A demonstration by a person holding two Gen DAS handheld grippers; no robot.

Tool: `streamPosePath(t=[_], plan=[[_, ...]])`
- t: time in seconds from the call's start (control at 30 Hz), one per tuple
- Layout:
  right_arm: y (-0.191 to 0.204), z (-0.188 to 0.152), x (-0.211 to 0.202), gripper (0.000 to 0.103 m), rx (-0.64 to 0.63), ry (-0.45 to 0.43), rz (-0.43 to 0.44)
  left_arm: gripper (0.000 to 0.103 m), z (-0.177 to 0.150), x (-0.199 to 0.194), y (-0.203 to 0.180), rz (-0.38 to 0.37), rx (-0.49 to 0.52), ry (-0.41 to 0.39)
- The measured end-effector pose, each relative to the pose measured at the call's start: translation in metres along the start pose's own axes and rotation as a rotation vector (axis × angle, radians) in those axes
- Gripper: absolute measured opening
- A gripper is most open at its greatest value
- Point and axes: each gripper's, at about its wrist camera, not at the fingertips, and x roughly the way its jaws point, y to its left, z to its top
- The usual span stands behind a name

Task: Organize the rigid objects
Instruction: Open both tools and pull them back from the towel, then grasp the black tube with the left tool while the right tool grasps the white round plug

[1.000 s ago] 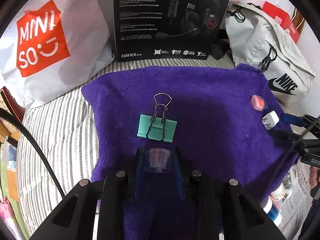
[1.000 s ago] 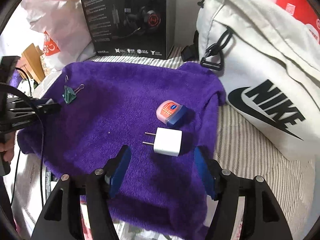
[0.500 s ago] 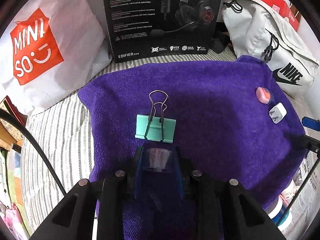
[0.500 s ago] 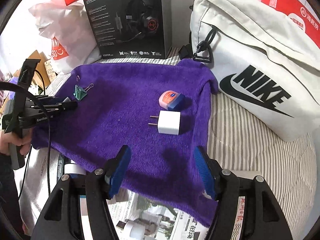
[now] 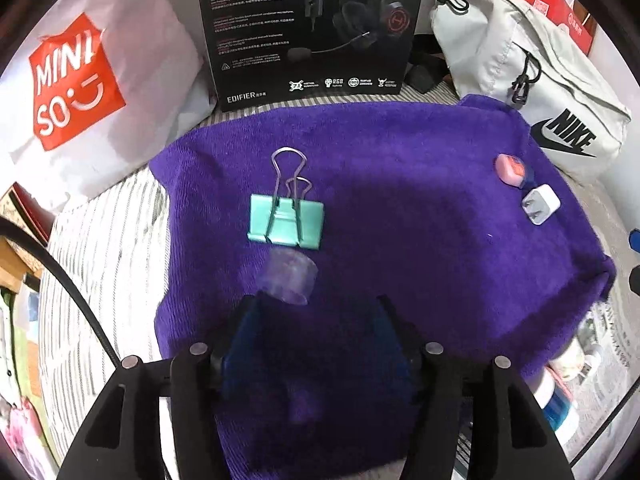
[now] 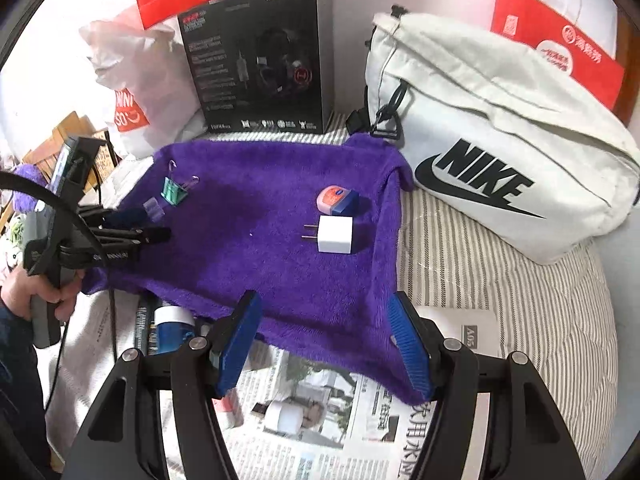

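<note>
Handling of the small clear cap [image 5: 287, 281] (light, rigid, likely slippery), lying on the purple towel [image 5: 400, 208] just beside the green binder clip [image 5: 285, 220], is best effected across its sides, both left gripper [image 5: 316, 344] and right gripper [image 6: 326, 344] jaws being spread and empty.

Left gripper [image 5: 312, 320] is held low with its blue-padded jaws spread wide, gripped by the person's left hand [image 6: 40, 292]. Right gripper [image 6: 324, 340] hovers nearer, jaws spread wide, holding nothing.
</note>
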Motion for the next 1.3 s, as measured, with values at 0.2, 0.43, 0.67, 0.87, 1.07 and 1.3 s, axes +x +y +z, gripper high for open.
streamPosePath(t=[0.2, 0.43, 0.67, 0.87, 1.07, 1.3], plan=[[0.006, -0.008, -0.023, 0.065, 0.003, -0.032, 0.009, 0.057, -0.011, -0.027, -0.008, 0.005, -0.004, -0.031], [0.01, -0.019, -0.043, 0.066, 0.01, -0.056, 0.013, 0.057, -0.029, -0.071, -0.021, 0.012, 0.01, -0.077], [0.007, -0.034, -0.051, 0.066, 0.045, -0.05, 0.02, 0.06, -0.053, -0.084, -0.031, 0.004, -0.005, -0.066], [0.005, -0.047, -0.05, 0.066, 0.067, -0.019, 0.02, 0.06, -0.074, -0.064, -0.045, -0.012, -0.021, 0.001], [0.001, -0.058, -0.05, 0.066, 0.076, -0.005, 0.019, 0.06, -0.084, -0.058, -0.055, -0.002, -0.003, 0.018], [0.003, -0.061, -0.05, 0.066, 0.077, 0.0, 0.029, 0.06, -0.081, -0.055, -0.069, -0.005, 0.011, 0.036]])
